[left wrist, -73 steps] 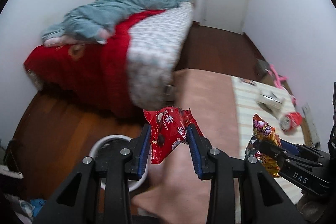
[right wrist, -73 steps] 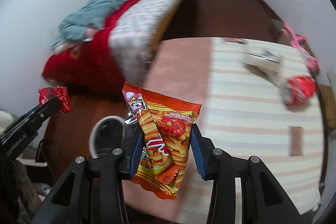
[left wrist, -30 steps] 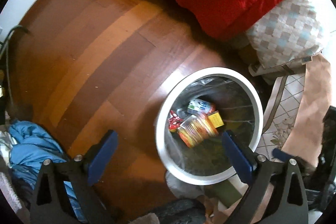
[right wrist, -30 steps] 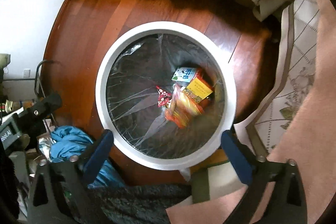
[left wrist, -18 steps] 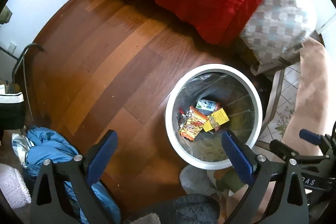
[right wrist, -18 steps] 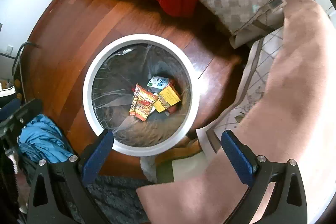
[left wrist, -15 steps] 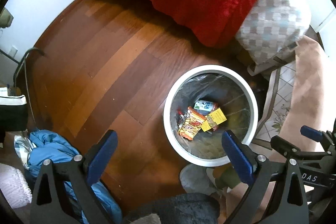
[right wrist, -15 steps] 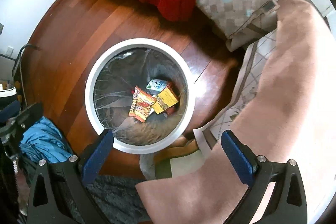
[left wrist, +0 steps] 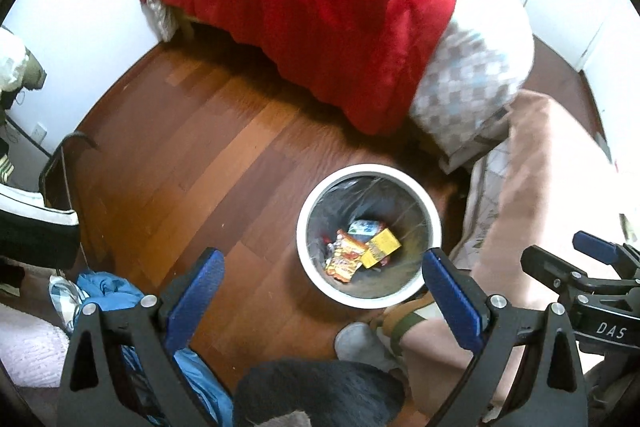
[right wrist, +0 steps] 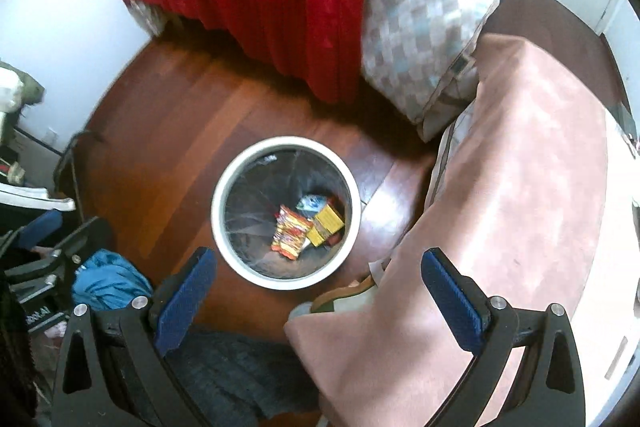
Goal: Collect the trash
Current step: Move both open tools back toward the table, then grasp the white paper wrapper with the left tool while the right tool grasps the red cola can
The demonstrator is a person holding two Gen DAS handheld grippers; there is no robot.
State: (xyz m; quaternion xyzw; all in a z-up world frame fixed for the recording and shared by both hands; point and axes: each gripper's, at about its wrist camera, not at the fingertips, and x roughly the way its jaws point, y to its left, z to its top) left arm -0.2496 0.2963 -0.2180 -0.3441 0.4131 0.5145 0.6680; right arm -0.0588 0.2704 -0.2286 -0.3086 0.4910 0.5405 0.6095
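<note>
Both grippers have pulled back since half a second ago, so the white bin (left wrist: 308,211) sits smaller at lower centre. Left gripper (left wrist: 320,269) and right gripper (right wrist: 316,269) stand wide apart, empty — the orange snack bag (right wrist: 290,233) and yellow packet (right wrist: 326,223) lie inside the bin, near the red blanket (left wrist: 320,27) at upper centre.

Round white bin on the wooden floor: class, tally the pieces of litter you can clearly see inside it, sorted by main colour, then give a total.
Inside the round white bin:
Orange snack packet: 1
Yellow flat packet: 1
Blue-and-white small packet: 1
Total: 3 clearly seen; anything red beneath them is too hidden to count.
</note>
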